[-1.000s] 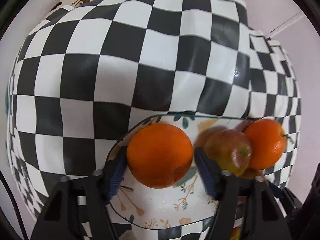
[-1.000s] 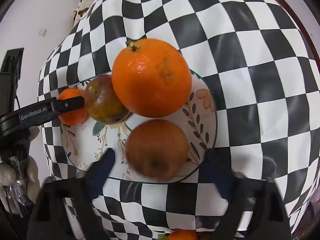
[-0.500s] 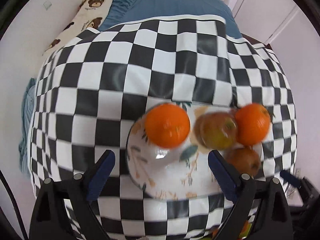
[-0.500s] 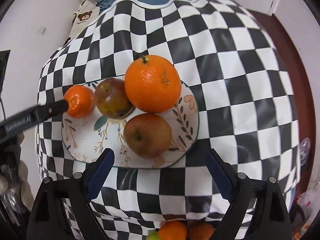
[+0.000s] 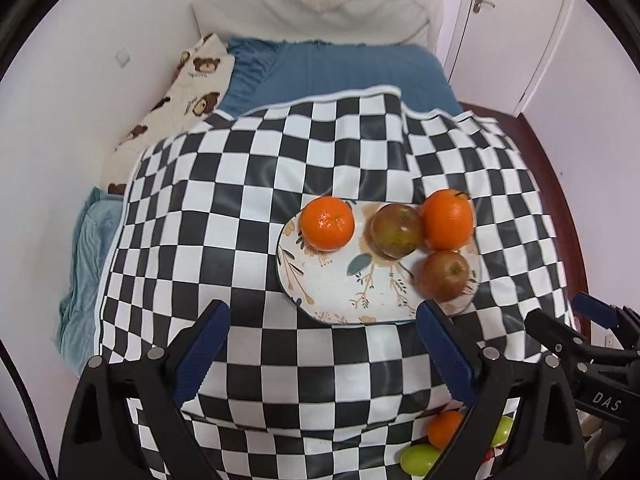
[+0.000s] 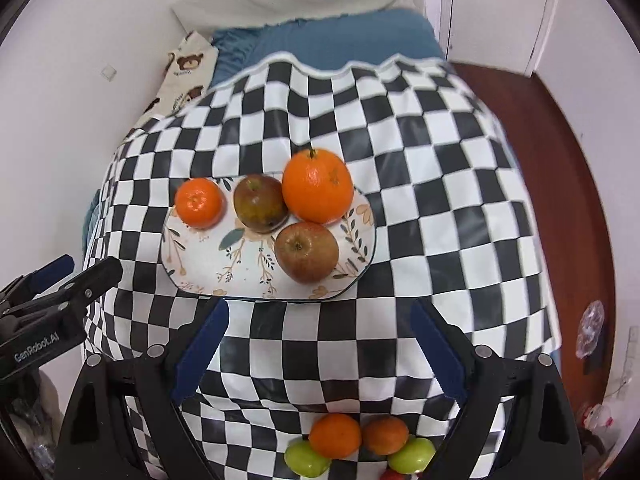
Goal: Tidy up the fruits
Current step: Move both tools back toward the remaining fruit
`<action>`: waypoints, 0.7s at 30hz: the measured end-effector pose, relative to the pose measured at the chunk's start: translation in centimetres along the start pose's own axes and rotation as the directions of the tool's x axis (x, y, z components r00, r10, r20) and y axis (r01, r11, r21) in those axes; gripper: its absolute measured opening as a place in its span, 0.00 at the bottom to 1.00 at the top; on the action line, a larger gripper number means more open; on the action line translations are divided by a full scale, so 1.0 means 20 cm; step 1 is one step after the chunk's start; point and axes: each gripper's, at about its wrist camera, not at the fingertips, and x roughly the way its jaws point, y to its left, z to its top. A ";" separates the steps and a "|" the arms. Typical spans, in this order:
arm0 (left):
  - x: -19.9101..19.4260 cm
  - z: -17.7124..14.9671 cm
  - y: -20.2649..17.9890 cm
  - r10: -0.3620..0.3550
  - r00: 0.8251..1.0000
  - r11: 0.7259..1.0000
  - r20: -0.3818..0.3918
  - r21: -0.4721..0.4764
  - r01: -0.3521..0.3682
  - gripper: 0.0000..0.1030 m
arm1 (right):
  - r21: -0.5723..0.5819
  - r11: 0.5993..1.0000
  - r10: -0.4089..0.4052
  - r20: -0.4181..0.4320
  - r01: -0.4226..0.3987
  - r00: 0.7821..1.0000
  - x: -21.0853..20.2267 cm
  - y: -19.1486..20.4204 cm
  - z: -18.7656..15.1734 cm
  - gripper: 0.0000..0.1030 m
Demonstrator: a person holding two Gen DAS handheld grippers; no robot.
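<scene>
- Fruits on the floral plate (image 5: pixel 320 292), left wrist view, right of centre: small orange (image 5: pixel 327 223) at the plate's upper left, mottled apple (image 5: pixel 396 231) touching the large orange (image 5: pixel 447 219) at upper right, reddish apple (image 5: pixel 444 275) just below.
- Plate resting on the checkered cloth (image 5: pixel 240 220); blue bedding (image 5: pixel 340 68) across the top of the frame.
- Left gripper (image 5: pixel 322 344) at lower centre, released, blue pads spread wide, gripping nothing.
- More fruits, right wrist view, centre: small orange (image 6: pixel 199 203) left, mottled apple (image 6: pixel 260 203), large orange (image 6: pixel 318 187), reddish apple (image 6: pixel 307 252) on the plate (image 6: pixel 200 268).
- Loose pile (image 6: pixel 360 444) of oranges and green fruit at bottom centre, below the cloth's edge.
- Right gripper (image 6: pixel 320 344) released, pads wide apart, empty.
</scene>
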 end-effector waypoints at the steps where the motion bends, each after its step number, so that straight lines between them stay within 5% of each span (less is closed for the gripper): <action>1: -0.03 -0.01 0.00 0.003 1.000 1.000 0.014 -0.001 -0.003 0.92 | -0.006 1.000 -0.003 0.015 0.003 1.000 -0.04 0.00 -0.01 0.91; 21: -0.42 -0.25 -0.03 -0.007 0.989 0.999 0.148 -0.031 0.012 0.92 | -0.050 0.998 0.042 0.187 -0.034 0.981 -0.53 0.06 -0.25 0.91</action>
